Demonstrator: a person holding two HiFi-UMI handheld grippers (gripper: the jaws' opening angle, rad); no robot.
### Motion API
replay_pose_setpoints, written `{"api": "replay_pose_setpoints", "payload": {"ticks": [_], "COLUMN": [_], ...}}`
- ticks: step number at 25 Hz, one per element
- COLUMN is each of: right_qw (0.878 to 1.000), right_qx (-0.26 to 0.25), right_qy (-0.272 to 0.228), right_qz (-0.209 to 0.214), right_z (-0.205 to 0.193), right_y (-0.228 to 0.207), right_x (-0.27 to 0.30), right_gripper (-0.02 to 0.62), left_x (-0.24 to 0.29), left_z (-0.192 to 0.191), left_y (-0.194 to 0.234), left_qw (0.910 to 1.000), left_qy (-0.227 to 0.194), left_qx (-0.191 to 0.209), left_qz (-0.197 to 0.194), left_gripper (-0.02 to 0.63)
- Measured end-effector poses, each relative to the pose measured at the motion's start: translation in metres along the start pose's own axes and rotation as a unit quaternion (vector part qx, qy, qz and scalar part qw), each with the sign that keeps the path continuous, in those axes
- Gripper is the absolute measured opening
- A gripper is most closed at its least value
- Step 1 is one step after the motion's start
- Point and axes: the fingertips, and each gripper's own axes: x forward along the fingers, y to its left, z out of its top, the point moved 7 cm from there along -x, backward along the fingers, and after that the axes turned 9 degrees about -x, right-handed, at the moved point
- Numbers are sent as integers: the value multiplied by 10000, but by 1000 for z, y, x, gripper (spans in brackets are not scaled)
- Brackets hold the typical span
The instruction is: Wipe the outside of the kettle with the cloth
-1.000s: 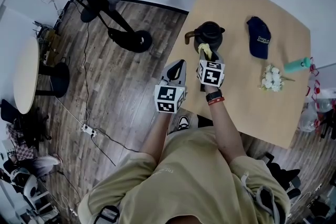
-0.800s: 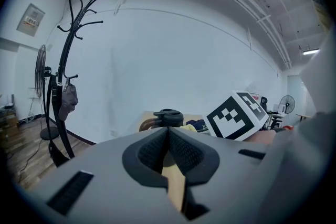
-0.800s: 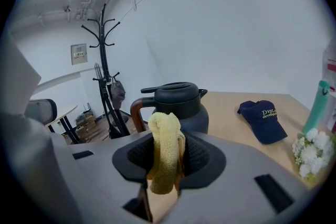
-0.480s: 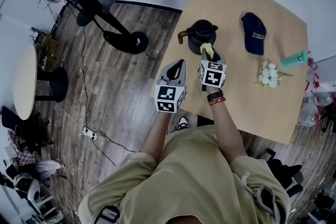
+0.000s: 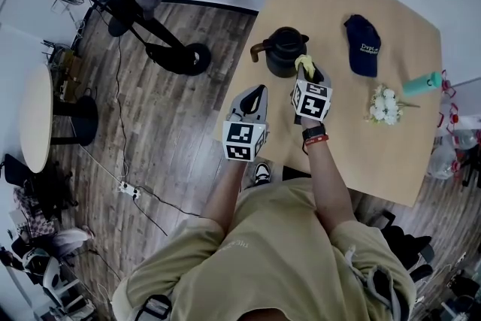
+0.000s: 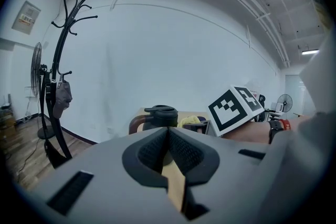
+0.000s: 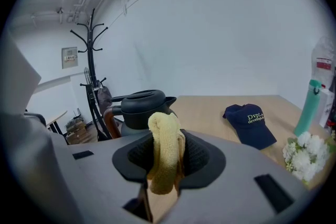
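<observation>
Our right hand-held gripper (image 5: 304, 72) is clamped on the yellow cloth (image 5: 304, 63). The kettle (image 5: 285, 50) stands just ahead and to its left, near the left edge of the bench (image 5: 361, 139), with its handle pointing further left. This is much the nearer hand. The left hand-held gripper (image 5: 254, 92) hangs back by the bench edge, jaws together on nothing. Compared with a second ago, the cloth has moved from the kettle's near face round to its right flank, and the left hand-held gripper has stayed put.

The navy cap (image 7: 250, 122) bears yellow lettering reading "DvpL", the smaller line beneath unclear.
</observation>
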Motion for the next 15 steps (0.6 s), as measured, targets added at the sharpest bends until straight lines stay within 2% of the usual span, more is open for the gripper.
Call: {"api": "replay_pose_setpoints", "payload": {"ticks": [15], "right_qw": [10000], "right_qx": [57], "right_qy": [0], "right_qz": [-17], "right_z": [7], "right_y": [-41], "right_x": [40], "right_gripper": [126], "left_x": [10], "left_z": [-2], "left_y": [-2], "left_qw": [10000], "left_qy": [78], "left_qx": [51], "left_qz": [16], "left_gripper": [21]}}
